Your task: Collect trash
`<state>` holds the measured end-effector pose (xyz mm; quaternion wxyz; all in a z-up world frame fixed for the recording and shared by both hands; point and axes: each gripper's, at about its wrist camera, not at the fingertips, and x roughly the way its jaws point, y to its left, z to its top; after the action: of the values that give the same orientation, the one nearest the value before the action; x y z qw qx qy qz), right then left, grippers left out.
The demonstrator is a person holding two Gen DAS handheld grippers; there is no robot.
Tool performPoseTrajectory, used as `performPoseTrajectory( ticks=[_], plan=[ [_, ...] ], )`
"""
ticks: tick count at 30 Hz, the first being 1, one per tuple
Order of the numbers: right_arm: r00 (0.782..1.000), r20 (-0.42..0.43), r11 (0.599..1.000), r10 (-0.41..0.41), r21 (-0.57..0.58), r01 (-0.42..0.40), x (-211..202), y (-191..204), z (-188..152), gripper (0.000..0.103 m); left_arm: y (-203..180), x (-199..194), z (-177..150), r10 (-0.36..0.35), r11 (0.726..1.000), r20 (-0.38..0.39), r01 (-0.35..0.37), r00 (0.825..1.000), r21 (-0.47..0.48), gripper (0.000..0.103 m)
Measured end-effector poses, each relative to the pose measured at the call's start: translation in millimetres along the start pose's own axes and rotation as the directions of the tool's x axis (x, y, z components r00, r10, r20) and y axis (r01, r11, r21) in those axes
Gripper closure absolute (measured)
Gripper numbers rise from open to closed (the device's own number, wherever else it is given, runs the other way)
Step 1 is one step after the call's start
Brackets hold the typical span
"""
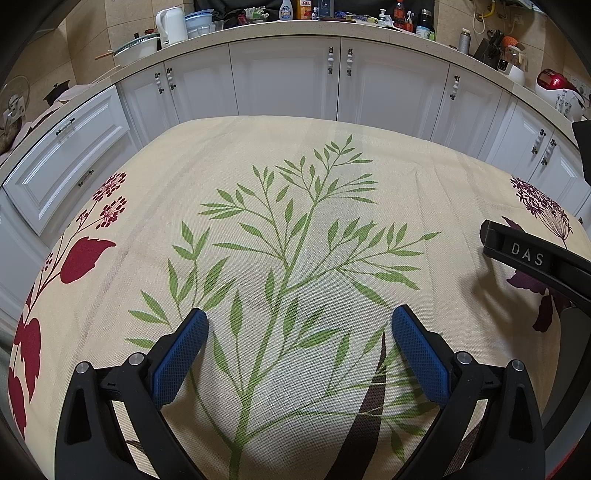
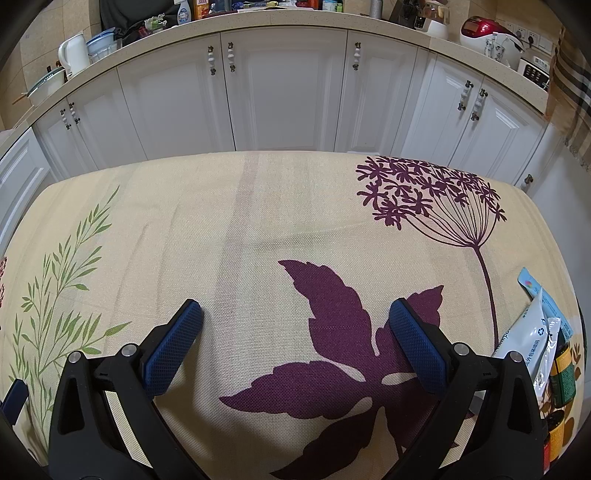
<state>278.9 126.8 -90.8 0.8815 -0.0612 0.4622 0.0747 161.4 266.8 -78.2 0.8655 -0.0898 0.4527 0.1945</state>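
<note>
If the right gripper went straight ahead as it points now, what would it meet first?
Probably only the tablecloth: nothing lies between the open right gripper and the far edge. The wrappers sit off to its right.

White capitals "DAS" stand on the black side of the right gripper [image 1: 532,258], seen at the right edge of the left wrist view. A white wrapper [image 2: 524,339] at the right edge of the right wrist view carries a small recycling sign and lines of blue print too small to read; a blue wrapper [image 2: 532,284] behind it bears a round coloured logo, its lettering illegible. Labels on the bottles [image 1: 286,9] standing on the far counter [image 1: 295,27] are too small to read.
</note>
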Motion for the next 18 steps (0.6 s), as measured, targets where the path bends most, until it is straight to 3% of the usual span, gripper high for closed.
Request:
performPoseTrajectory(
  ticks=[18],
  plan=[
    [1.0,-0.001,1.0,-0.007,0.01,0.007,0.3,0.5,0.4,0.004,0.0,-0.2,-0.2,-0.001,1.0,0.001,0.001,1.0,-0.001,0.005]
  ],
)
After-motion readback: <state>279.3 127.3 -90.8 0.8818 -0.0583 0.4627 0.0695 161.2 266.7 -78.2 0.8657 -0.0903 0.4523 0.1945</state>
